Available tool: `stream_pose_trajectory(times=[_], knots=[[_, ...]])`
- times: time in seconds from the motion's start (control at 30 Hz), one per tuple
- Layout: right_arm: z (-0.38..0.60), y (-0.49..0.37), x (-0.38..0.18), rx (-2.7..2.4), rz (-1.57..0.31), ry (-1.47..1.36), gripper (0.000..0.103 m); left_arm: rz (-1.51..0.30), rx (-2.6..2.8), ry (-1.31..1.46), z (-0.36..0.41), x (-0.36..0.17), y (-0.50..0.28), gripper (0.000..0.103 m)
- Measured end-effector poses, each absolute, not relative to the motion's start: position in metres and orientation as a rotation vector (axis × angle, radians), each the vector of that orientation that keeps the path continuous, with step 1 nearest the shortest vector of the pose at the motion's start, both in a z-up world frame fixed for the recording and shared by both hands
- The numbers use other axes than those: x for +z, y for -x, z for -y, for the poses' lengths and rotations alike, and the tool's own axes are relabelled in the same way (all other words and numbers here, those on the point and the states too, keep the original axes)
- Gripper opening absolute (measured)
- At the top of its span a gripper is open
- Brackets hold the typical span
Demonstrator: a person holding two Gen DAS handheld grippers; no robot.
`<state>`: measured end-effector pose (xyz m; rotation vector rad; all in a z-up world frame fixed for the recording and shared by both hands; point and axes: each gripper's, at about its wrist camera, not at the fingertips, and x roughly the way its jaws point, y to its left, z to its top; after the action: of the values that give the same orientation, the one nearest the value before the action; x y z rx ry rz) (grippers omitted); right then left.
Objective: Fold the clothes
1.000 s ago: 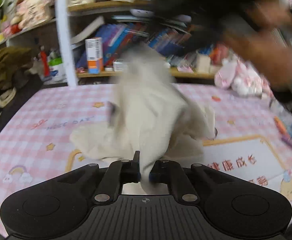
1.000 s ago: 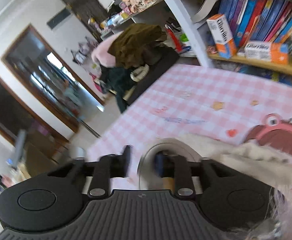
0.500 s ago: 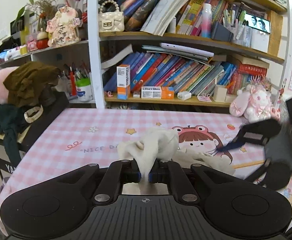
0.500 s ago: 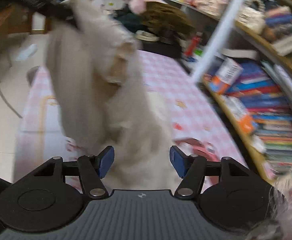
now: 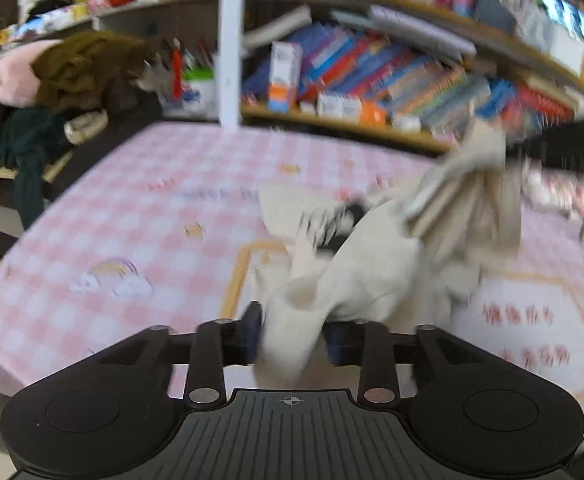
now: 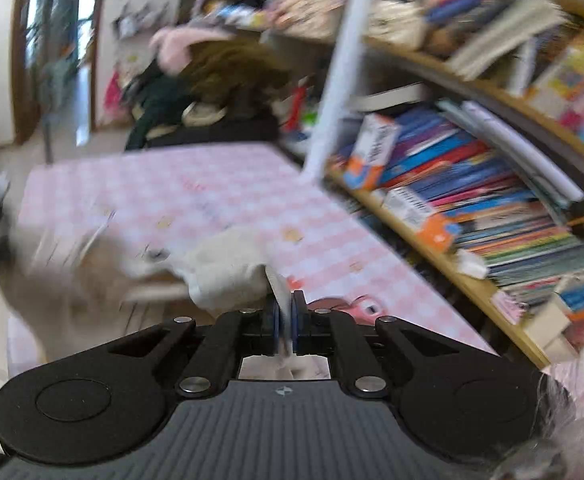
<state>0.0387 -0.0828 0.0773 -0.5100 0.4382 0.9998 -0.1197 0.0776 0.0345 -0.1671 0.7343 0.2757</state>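
Now my left tongs (image 5: pixel 292 334) stand partly apart, their jaws having just been opening, with a bunched fold of the cream garment (image 5: pixel 376 276) lying between them; it touches the left pad, while the right pad looks clear of it, though the blur makes that hard to judge. From there the cloth rises ahead and to the right of these tongs, up to a raised corner in front of the shelf (image 5: pixel 344 124). The rest of it sags onto the pink checked desk (image 5: pixel 132 216) just ahead of the tongs.

My right tongs (image 6: pixel 286 322) have just closed and pinch a thin edge of the same garment (image 6: pixel 228 276) between their blue pads. The cloth bulges just ahead and to the left of these tongs, then trails off leftward in a blurred sweep over the desk (image 6: pixel 220 184). Books (image 6: pixel 472 184) fill the shelf to the right of them.
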Motion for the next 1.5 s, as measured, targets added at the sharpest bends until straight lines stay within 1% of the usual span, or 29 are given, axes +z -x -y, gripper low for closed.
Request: stream_pose_trajectory(times=[0.07,0.2,0.37,0.43,0.5,0.57,0.6,0.67,0.7,0.73,0.77,0.83,0.87,0.93,0.97,1.0,1.03,1.1,1.2,1.33,1.43,1.5], knots=[[0.085,-0.047,0.082,0.983,-0.437,0.501,0.006,-0.761,0.266,0.095,-0.069,0.026,0.117,0.042],[0.088,-0.052,0.079,0.934,-0.429,0.514,0.006,-0.769,0.299,-0.053,-0.058,0.024,0.118,0.041],[0.1,-0.045,0.064,0.952,-0.453,0.547,0.006,-0.687,0.359,0.005,-0.075,0.044,0.135,0.041],[0.101,-0.042,0.057,0.975,-0.463,0.554,0.006,-0.687,0.355,0.044,-0.082,0.043,0.133,0.041],[0.099,-0.04,0.05,0.994,-0.484,0.547,0.006,-0.704,0.352,0.079,-0.088,0.038,0.126,0.036],[0.095,-0.035,0.04,0.999,-0.495,0.578,0.009,-0.732,0.343,0.089,-0.089,0.027,0.118,0.036],[0.093,-0.032,0.035,1.001,-0.498,0.599,0.013,-0.747,0.337,0.095,-0.089,0.022,0.114,0.036],[0.089,-0.024,0.024,1.004,-0.5,0.659,0.026,-0.76,0.319,0.102,-0.085,0.015,0.112,0.036],[0.088,-0.02,0.018,1.004,-0.498,0.693,0.034,-0.762,0.314,0.1,-0.083,0.013,0.112,0.036],[0.087,-0.016,0.012,1.001,-0.492,0.726,0.034,-0.762,0.316,0.103,-0.084,0.013,0.113,0.036],[0.087,-0.013,0.006,0.996,-0.488,0.754,0.034,-0.762,0.317,0.107,-0.084,0.012,0.115,0.036],[0.088,-0.011,-0.001,0.978,-0.495,0.769,0.034,-0.762,0.32,0.114,-0.084,0.011,0.117,0.021],[0.088,-0.012,-0.004,0.969,-0.501,0.768,0.034,-0.761,0.325,0.121,-0.085,0.01,0.118,0.009],[0.09,-0.014,-0.007,0.946,-0.515,0.754,0.034,-0.754,0.357,0.149,-0.091,0.012,0.12,0.005],[0.091,-0.016,-0.008,0.938,-0.521,0.746,0.033,-0.751,0.375,0.162,-0.095,0.014,0.121,0.004],[0.092,-0.019,-0.008,0.931,-0.528,0.739,0.028,-0.747,0.393,0.175,-0.098,0.015,0.122,0.003],[0.094,-0.021,-0.008,0.924,-0.53,0.733,0.011,-0.742,0.411,0.187,-0.101,0.016,0.124,0.003],[0.098,-0.024,-0.003,0.906,-0.527,0.721,0.008,-0.713,0.454,0.206,-0.105,0.021,0.128,0.003],[0.112,-0.028,0.022,0.899,-0.498,0.627,0.006,-0.614,0.509,0.261,-0.109,0.045,0.139,0.002],[0.132,-0.031,0.071,0.926,-0.414,0.497,0.008,-0.397,0.505,0.191,-0.096,0.105,0.146,0.002],[0.13,-0.027,0.083,0.956,-0.373,0.483,0.008,-0.201,0.472,0.106,-0.077,0.158,0.15,0.002],[0.122,-0.023,0.075,0.996,-0.394,0.474,0.01,-0.12,0.441,0.062,-0.067,0.183,0.148,0.002]])
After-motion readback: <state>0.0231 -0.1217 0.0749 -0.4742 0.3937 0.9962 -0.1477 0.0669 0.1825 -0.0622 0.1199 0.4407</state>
